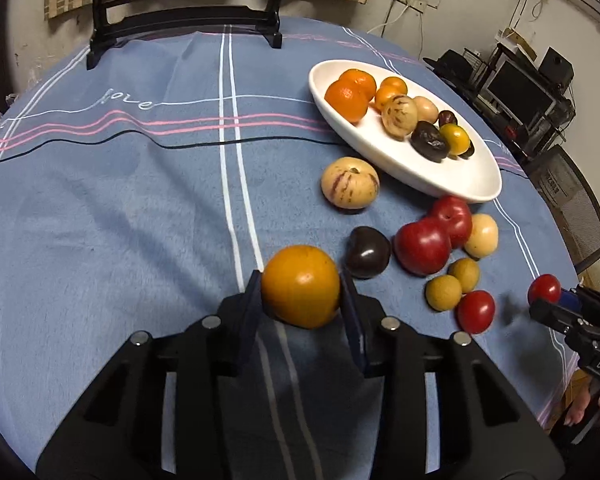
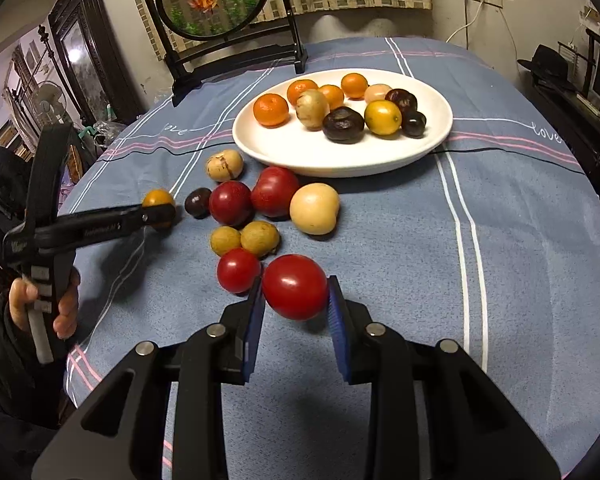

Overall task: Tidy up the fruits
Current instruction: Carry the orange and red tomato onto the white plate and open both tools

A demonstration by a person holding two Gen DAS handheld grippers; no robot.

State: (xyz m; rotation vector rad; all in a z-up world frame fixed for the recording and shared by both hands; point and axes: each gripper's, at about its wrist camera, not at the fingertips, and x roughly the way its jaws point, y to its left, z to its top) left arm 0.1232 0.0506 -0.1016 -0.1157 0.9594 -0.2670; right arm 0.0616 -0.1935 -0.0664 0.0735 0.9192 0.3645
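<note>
My left gripper [image 1: 301, 289] is shut on an orange-yellow fruit [image 1: 300, 286], held just above the blue cloth; it also shows in the right wrist view [image 2: 159, 210]. My right gripper [image 2: 296, 294] is shut on a red tomato [image 2: 295, 286], which shows in the left wrist view [image 1: 544, 288]. A white oval plate [image 2: 436, 136] holds several oranges, dark plums and pale fruits. Loose on the cloth lie a striped pale melon [image 1: 350, 185], a dark plum [image 1: 367, 252], two red apples [image 1: 422, 246], a pale fruit [image 1: 482, 236], two brownish-yellow longans [image 1: 444, 292] and another red tomato [image 1: 475, 312].
A round embroidered screen on a black stand [image 2: 220, 8] stands at the table's far edge. The round table carries a blue striped cloth [image 1: 120, 208]. A mesh chair [image 1: 576, 200] and a desk with monitors [image 1: 520, 88] are beyond the right side.
</note>
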